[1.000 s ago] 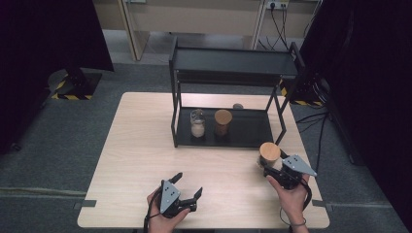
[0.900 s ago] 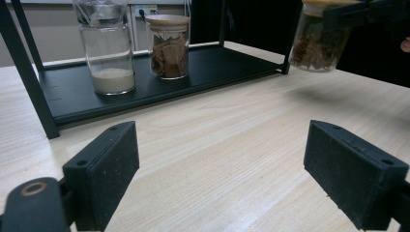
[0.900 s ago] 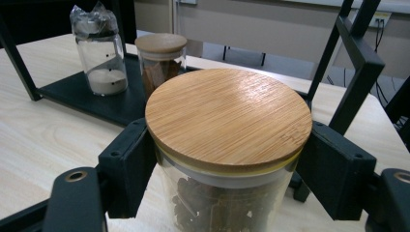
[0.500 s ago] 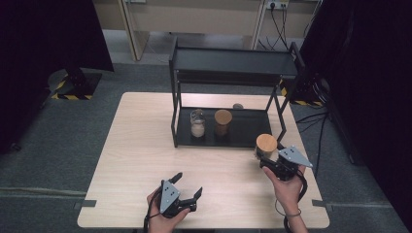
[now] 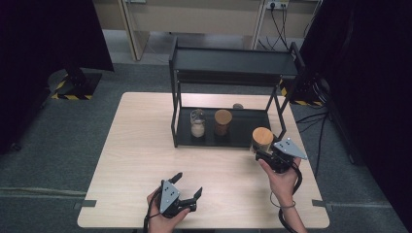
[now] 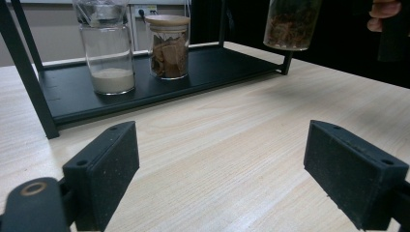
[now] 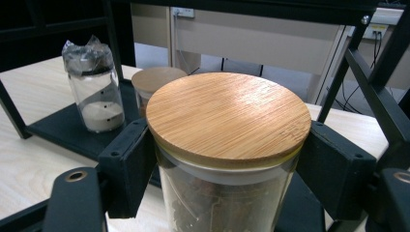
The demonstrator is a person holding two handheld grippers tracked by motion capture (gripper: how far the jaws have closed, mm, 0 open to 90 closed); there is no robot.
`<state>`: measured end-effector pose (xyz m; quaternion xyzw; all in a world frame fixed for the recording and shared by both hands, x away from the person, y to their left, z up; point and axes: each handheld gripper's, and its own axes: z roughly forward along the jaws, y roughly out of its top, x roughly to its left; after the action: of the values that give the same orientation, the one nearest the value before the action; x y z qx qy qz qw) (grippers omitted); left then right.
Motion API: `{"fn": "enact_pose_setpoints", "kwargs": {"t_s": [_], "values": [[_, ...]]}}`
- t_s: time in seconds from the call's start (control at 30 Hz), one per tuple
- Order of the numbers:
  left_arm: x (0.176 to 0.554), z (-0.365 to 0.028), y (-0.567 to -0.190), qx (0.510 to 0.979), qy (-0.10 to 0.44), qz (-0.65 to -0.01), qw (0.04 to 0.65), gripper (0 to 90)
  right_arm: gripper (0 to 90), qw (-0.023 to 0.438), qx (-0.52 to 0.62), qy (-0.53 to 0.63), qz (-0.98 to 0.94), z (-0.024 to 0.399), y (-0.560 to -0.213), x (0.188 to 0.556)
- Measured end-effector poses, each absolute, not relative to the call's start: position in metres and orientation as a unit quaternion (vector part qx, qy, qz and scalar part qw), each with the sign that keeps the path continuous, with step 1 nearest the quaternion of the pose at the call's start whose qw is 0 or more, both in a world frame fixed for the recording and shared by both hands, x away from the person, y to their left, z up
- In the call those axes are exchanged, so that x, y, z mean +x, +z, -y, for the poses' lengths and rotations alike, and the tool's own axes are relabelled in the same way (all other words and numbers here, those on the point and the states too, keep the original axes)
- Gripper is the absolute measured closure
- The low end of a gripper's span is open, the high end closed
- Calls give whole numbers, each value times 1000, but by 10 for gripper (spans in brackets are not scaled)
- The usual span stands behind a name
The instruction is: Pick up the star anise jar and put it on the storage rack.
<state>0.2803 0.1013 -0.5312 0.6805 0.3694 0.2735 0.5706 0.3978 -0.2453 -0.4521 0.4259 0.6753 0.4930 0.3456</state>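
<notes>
Jar [image 7: 227, 145] w/ plain bamboo lid, unlabelled; clamped in right gripper [image 5: 270, 156].

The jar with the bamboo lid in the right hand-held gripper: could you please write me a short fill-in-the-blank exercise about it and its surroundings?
1. The right hand-held gripper is shut on a jar with a ____ lid.
2. The left hand-held gripper has its jaws ____.
3. On the black rack's lower shelf, the jar of white powder stands ____ of the brown-filled jar in the high view.

Missing words: bamboo; open; left
</notes>
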Motion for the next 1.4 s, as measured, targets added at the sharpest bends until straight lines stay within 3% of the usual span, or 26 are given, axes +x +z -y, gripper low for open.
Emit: {"fn": "enact_pose_setpoints", "kwargs": {"t_s": [1.4], "values": [[281, -102, -531, 680, 271, -370, 572, 122, 258, 348, 431, 488, -675, 226, -439, 435]]}}
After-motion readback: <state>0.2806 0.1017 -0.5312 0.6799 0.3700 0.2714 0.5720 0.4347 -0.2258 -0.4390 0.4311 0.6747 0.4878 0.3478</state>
